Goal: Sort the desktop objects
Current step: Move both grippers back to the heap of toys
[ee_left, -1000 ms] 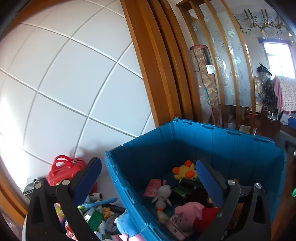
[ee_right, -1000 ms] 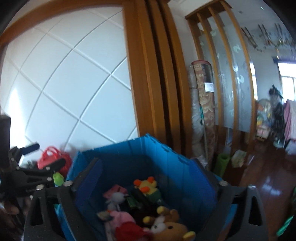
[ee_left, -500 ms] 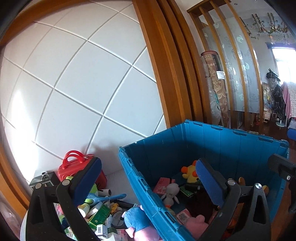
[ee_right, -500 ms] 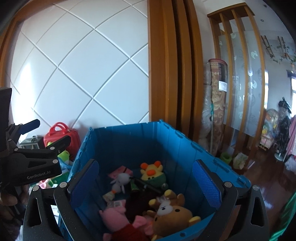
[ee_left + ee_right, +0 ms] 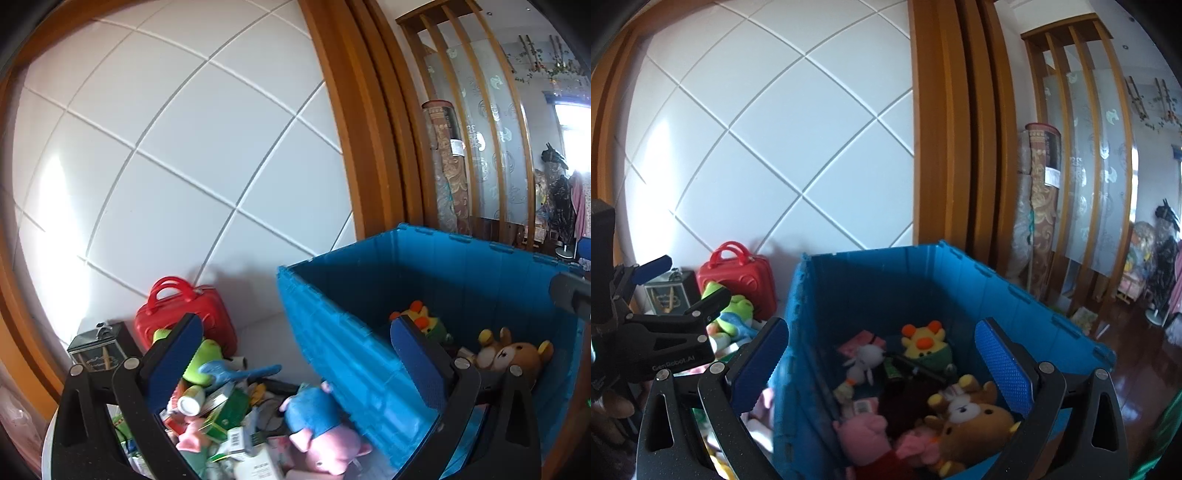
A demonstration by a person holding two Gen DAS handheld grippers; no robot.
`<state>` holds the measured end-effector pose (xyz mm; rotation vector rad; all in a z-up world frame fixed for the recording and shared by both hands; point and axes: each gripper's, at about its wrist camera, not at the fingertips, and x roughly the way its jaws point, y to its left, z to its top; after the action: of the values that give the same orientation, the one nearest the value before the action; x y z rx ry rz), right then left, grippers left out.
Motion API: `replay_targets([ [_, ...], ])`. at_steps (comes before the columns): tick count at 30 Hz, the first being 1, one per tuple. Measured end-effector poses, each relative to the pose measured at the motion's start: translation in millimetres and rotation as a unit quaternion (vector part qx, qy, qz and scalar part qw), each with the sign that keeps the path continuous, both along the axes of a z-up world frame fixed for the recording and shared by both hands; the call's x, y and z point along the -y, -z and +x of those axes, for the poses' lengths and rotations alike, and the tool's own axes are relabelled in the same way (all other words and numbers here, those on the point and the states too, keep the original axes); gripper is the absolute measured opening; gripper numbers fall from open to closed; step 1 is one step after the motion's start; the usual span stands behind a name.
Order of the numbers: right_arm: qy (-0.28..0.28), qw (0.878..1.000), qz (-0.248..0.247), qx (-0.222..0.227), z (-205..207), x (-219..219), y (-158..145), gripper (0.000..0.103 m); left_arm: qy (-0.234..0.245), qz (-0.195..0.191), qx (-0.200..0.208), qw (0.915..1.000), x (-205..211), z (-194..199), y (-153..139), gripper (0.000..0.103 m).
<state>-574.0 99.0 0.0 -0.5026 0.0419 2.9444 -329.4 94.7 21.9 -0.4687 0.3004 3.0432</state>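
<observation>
A blue plastic crate (image 5: pixel 354 354) holds plush toys: a yellow duck (image 5: pixel 925 341), a brown bear (image 5: pixel 971 417), a white doll (image 5: pixel 866 360) and a pink pig (image 5: pixel 866 434). Left of the crate lies a pile of small items with a blue-and-pink pig plush (image 5: pixel 317 424), a green frog plush (image 5: pixel 201 360), a blue toy (image 5: pixel 236 373) and small boxes. My left gripper (image 5: pixel 295 365) is open and empty above the pile and crate wall; it also shows in the right wrist view (image 5: pixel 679 288). My right gripper (image 5: pixel 881 369) is open and empty over the crate.
A red toy suitcase (image 5: pixel 188 317) and a small dark box (image 5: pixel 98 349) stand against the white panelled wall behind the pile. A wooden door frame (image 5: pixel 365 147) and a rolled rug (image 5: pixel 447 166) rise behind the crate. Dark wood floor (image 5: pixel 1123 354) lies to the right.
Both grippers have shifted left: the left one from over the crate to above the pile beside it, the right one to above the crate's left part. Both stayed open.
</observation>
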Motion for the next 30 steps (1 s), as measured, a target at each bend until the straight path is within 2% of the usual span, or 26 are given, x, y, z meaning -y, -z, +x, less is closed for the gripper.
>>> replay_targets([
  [5, -0.024, 1.000, -0.008, 0.001, -3.4, 47.7, 2.0, 0.103, -0.028, -0.009, 0.006, 0.9995, 82.8, 18.7, 8.1, 0.103],
  [10, -0.054, 0.998, -0.010, 0.021, -12.7, 101.5, 13.9, 0.103, -0.072, -0.051, 0.018, 0.9960, 170.4, 34.4, 27.2, 0.103],
  [13, -0.067, 0.997, -0.026, 0.038, -23.6, 127.7, 25.2, 0.103, -0.094, -0.073, 0.031, 0.9924, 220.4, 41.6, 45.0, 0.103],
  [17, -0.081, 0.994, -0.040, 0.069, -40.2, 167.9, 52.0, 0.103, -0.107, -0.080, 0.067, 0.9887, 273.9, 43.1, 77.1, 0.103],
  [21, -0.091, 0.989, -0.044, 0.111, -55.3, 200.0, 86.0, 0.103, -0.100, -0.084, 0.114, 0.9849, 306.7, 35.2, 119.0, 0.103],
  [25, -0.109, 0.980, -0.050, 0.158, -76.0, 219.4, 115.9, 0.103, -0.076, -0.083, 0.157, 0.9811, 311.6, 12.5, 154.8, 0.103],
  [27, -0.122, 0.977, -0.051, 0.169, -85.5, 225.2, 122.9, 0.103, -0.064, -0.079, 0.169, 0.9803, 310.7, -0.6, 169.5, 0.103],
  [30, -0.132, 0.975, -0.049, 0.172, -100.2, 228.5, 126.3, 0.103, -0.032, -0.054, 0.195, 0.9787, 309.9, -24.0, 191.0, 0.103],
])
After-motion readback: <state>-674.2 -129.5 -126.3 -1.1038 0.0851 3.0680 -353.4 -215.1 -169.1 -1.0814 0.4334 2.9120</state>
